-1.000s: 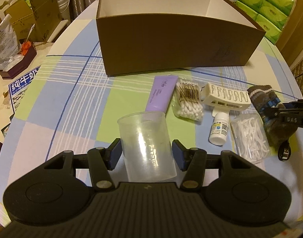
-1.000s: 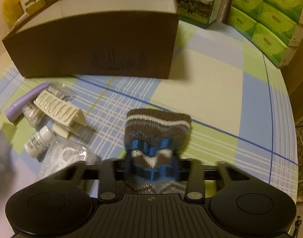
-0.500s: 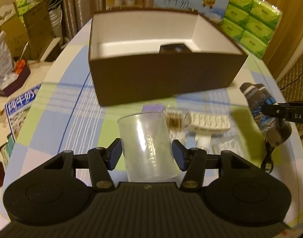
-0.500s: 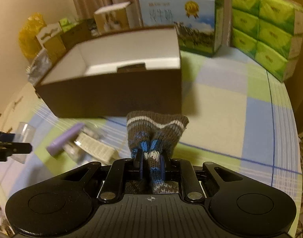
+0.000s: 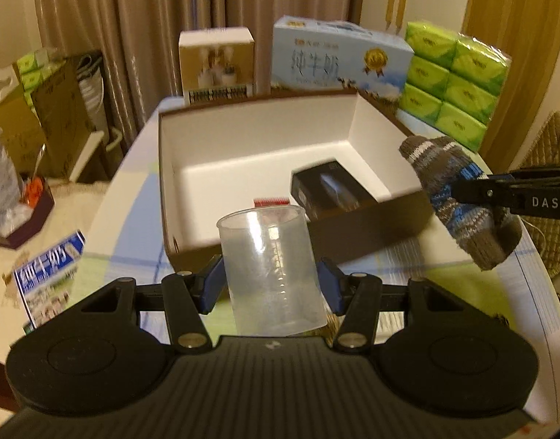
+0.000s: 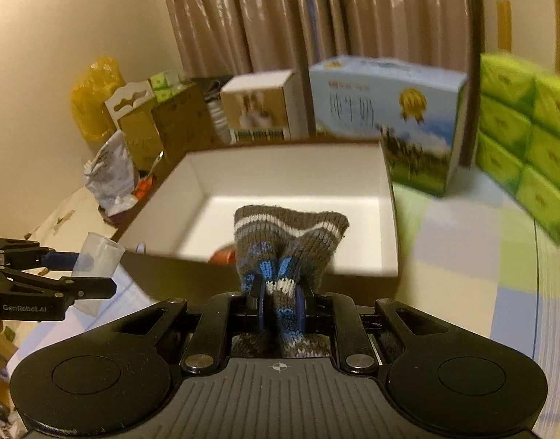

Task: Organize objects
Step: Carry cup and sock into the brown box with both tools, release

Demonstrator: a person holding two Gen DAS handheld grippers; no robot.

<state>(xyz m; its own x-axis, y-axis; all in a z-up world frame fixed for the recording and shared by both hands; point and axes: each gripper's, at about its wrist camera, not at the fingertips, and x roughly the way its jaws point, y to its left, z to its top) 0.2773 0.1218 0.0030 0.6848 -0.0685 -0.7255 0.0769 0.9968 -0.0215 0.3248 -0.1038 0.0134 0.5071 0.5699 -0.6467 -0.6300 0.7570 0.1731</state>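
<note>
Left wrist view: brown box (image 5: 371,226) holds a black case (image 5: 329,194); left tool (image 5: 271,283) grips cup (image 5: 271,267), right tool (image 6: 278,301) sock (image 6: 285,241).

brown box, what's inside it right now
Inside the brown box: a black case and a red item, partly hidden behind the held plastic cup. The near wall covers the nearest floor.

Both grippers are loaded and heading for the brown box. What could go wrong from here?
The clear cup is smooth and tapered, so it might slip from the left gripper. The black case and a red item already lie in the brown box; the cup could tip on them. The sock droops from the right gripper and may catch the wall.
</note>
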